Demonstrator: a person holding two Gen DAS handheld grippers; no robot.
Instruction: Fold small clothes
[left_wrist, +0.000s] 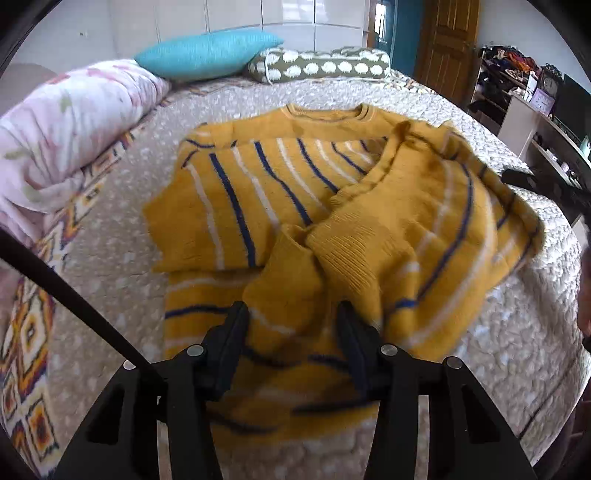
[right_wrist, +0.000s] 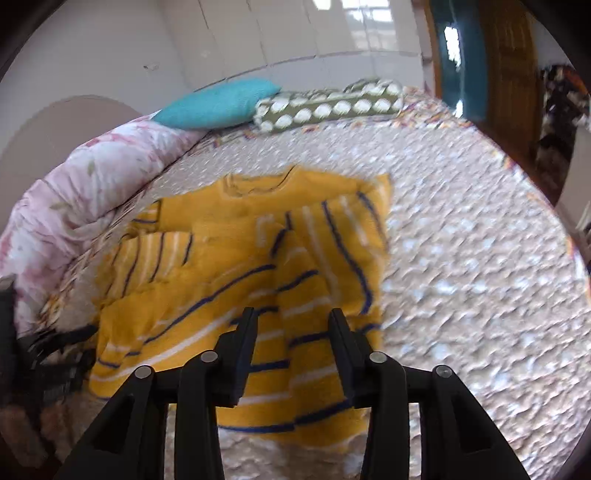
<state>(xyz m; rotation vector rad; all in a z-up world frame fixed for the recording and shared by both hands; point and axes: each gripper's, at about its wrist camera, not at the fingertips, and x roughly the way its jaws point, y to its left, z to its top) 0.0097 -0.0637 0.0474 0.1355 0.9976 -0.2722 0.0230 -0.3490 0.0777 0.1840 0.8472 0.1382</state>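
Now: both sleeves of the yellow striped sweater (left_wrist: 266, 192) lie folded in over its body, and the next fold looks to be hem up toward collar
Garment place: sweater lies flat on the quilted bedspread (left_wrist: 498, 350), collar at the far end, hem at the near end under both tools
Left gripper (left_wrist: 293, 314): jaws spread, nothing pinched; the two sleeve cuffs (left_wrist: 332, 254) sit just beyond the tips, knit showing in the gap
Right gripper (right_wrist: 293, 319): jaws spread over the near right part of the body, fabric visible between the fingers but not pressed by them
Right side of garment: in the left wrist view the folded-in panel is rumpled and lifted at its edge, not lying flat
Doing it well: I judge it worth smoothing that right panel first, then taking the hem at two corners level with each other, so the fold line runs straight across
Grip advice: pinch both layers of knit together at the hem, otherwise only the top layer lifts and the sleeves slide out
Risk: thick loose knit sags between two grip points, so carry it low over the bed
Containers: none in view; the far end holds a teal pillow (left_wrist: 207, 53) and a patterned bolster (left_wrist: 321, 66), with a floral duvet (left_wrist: 66, 136) bunched at left
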